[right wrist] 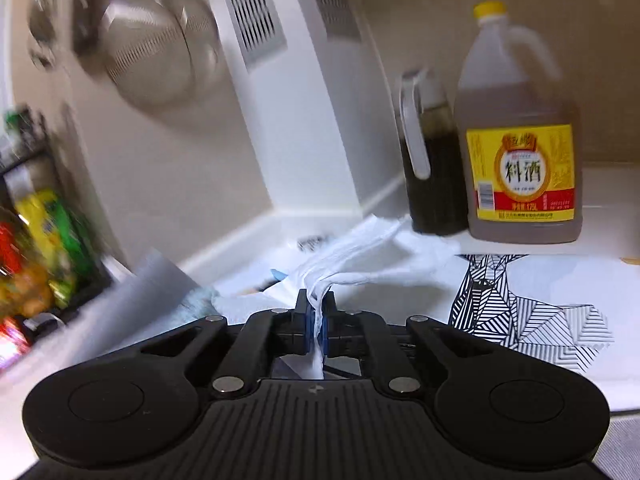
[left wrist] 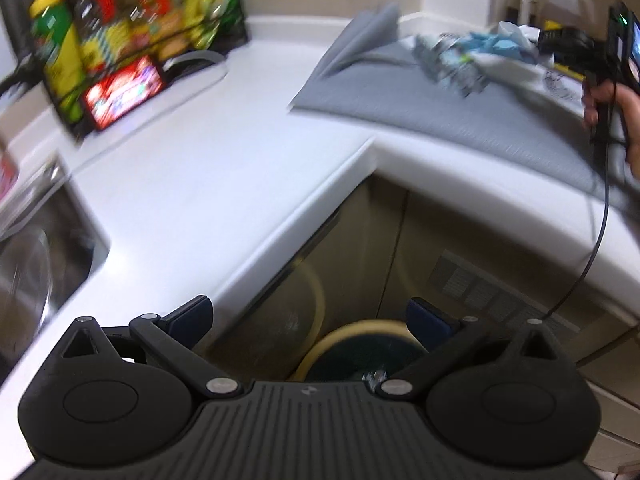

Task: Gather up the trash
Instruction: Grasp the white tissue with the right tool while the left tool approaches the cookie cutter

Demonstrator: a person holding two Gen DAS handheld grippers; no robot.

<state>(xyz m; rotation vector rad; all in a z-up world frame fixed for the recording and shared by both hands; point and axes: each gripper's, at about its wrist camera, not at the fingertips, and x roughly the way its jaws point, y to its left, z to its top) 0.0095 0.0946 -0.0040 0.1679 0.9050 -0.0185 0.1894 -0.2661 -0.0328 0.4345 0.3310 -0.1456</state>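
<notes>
My right gripper (right wrist: 316, 304) is shut on a crumpled white tissue (right wrist: 360, 252), whose folds stretch away over the counter toward the bottles. A blue scrap (right wrist: 280, 274) lies just left of it. In the left wrist view my left gripper (left wrist: 310, 314) hangs open with nothing in it above a round bin (left wrist: 360, 354) with a yellowish rim on the floor. Several blurred wrappers and scraps (left wrist: 460, 60) lie on a grey mat (left wrist: 420, 112) at the counter's far right. The other gripper (left wrist: 592, 56), held by a hand (left wrist: 630, 112), reaches over them.
A big cooking-wine jug (right wrist: 520, 148) and a dark bottle (right wrist: 430, 152) stand behind the tissue, beside a white appliance (right wrist: 288, 80). A patterned sheet (right wrist: 528, 308) lies right. A wire rack of bottles (left wrist: 120, 40) and a steel sink (left wrist: 32, 256) sit left on the white counter (left wrist: 220, 160).
</notes>
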